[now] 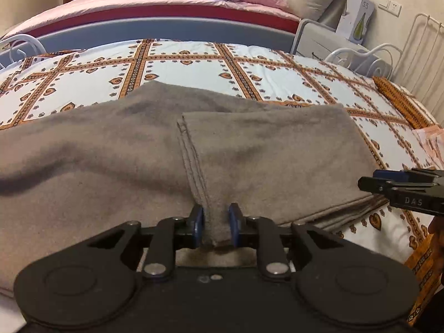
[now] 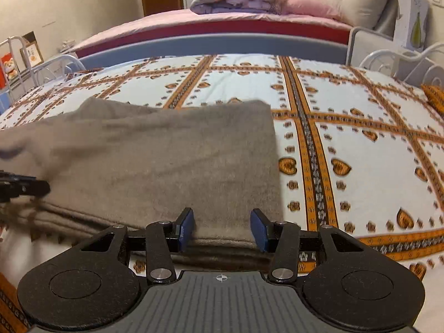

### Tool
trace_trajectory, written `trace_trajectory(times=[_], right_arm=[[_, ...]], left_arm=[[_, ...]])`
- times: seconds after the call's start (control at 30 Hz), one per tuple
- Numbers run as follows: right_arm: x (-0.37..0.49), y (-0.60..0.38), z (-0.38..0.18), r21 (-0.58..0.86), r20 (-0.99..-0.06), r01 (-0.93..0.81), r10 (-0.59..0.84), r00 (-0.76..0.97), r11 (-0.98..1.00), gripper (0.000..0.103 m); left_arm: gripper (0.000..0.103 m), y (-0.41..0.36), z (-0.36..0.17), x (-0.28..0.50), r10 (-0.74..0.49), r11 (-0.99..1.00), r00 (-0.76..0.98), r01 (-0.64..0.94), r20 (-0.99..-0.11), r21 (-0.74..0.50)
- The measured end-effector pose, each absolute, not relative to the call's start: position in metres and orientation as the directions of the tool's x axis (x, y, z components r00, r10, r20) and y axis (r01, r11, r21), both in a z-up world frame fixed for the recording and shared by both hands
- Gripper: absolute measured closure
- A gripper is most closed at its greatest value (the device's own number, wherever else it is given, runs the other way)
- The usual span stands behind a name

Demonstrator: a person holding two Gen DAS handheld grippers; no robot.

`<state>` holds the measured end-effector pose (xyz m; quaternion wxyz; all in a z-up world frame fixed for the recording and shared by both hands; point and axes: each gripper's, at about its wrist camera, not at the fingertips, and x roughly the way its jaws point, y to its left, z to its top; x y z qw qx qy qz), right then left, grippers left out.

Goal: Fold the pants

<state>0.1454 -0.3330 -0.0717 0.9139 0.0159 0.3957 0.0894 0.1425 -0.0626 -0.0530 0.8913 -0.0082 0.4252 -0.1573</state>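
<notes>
- Pants [image 1: 249, 149] lie long axis left-right across the bed [image 1: 194, 58].
- Left tongs [image 1: 216, 223] pinch the near hem.
- Right tongs [image 2: 222, 229], spread, straddle their near right corner.

The left claw [image 1: 216, 223] is built of matte black plastic. Two round discs are set at its base, with triangular cut-outs beside them. Silver round screw heads are seen on the link arms, and small silver pins at the outer joints. Blue pads [image 1: 198, 222] are fitted inside the fingertips. The right claw [image 2: 221, 229] is made the same way, with blue pads [image 2: 186, 229] and silver screws; a grey ribbed plate with a small white crosshair mark is set between its discs. White letters "DAS" are printed on its black side, seen from the left wrist.
</notes>
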Motion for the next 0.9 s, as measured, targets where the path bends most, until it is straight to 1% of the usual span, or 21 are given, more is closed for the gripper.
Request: trace_trajectory(times=[0.03,0.13,0.2,0.33,0.37,0.4,0.47,0.57,0.6,0.67,0.7,0.83,0.9], right_arm=[[0.144,-0.333,-0.069,0.105,-0.714,-0.156,0.184,0.676,0.982,0.056],[0.142,-0.337,-0.057,0.147,-0.667,-0.165,0.221,0.712,0.975,0.056],[0.147,-0.337,-0.047,0.138,-0.632,-0.174,0.222,0.742,0.975,0.056],[0.178,-0.343,-0.04,0.157,-0.631,-0.136,0.205,0.748,0.978,0.056],[0.187,-0.344,-0.039,0.169,-0.63,-0.129,0.208,0.748,0.977,0.056],[0.194,-0.345,-0.038,0.175,-0.629,-0.123,0.207,0.749,0.977,0.056],[0.209,-0.343,-0.036,0.153,-0.619,-0.117,0.188,0.763,0.981,0.056],[0.233,-0.341,-0.042,0.13,-0.63,-0.109,0.167,0.758,0.986,0.056],[0.241,-0.343,-0.048,0.127,-0.649,-0.097,0.156,0.745,0.987,0.056],[0.258,-0.345,-0.071,0.136,-0.733,-0.084,0.157,0.662,0.987,0.056],[0.26,-0.345,-0.079,0.13,-0.743,-0.087,0.155,0.651,0.988,0.056],[0.25,-0.338,-0.07,0.088,-0.714,-0.096,0.13,0.688,0.991,0.056],[0.241,-0.34,-0.068,0.144,-0.703,-0.104,0.176,0.689,0.984,0.056]], left_arm=[[0.081,-0.059,-0.052,0.142,-0.287,0.952,0.595,0.264,-0.751,-0.155],[0.078,-0.053,-0.047,0.141,-0.294,0.951,0.616,0.263,-0.731,-0.161],[0.075,-0.052,-0.045,0.144,-0.282,0.954,0.629,0.264,-0.724,-0.143],[0.067,-0.052,-0.042,0.154,-0.27,0.957,0.649,0.261,-0.711,-0.125],[0.062,-0.051,-0.042,0.155,-0.264,0.958,0.652,0.26,-0.711,-0.118],[0.055,-0.051,-0.043,0.156,-0.258,0.96,0.654,0.255,-0.711,-0.113],[0.047,-0.049,-0.044,0.157,-0.252,0.962,0.656,0.253,-0.712,-0.107],[0.047,-0.046,-0.049,0.16,-0.242,0.961,0.639,0.261,-0.73,-0.091],[0.046,-0.044,-0.052,0.162,-0.237,0.962,0.631,0.257,-0.739,-0.089],[0.04,-0.04,-0.057,0.165,-0.226,0.966,0.62,0.242,-0.751,-0.091],[0.037,-0.038,-0.058,0.166,-0.225,0.967,0.616,0.234,-0.755,-0.098],[0.036,-0.036,-0.057,0.165,-0.222,0.969,0.621,0.225,-0.752,-0.1],[0.036,-0.036,-0.057,0.163,-0.213,0.97,0.629,0.225,-0.748,-0.088]])
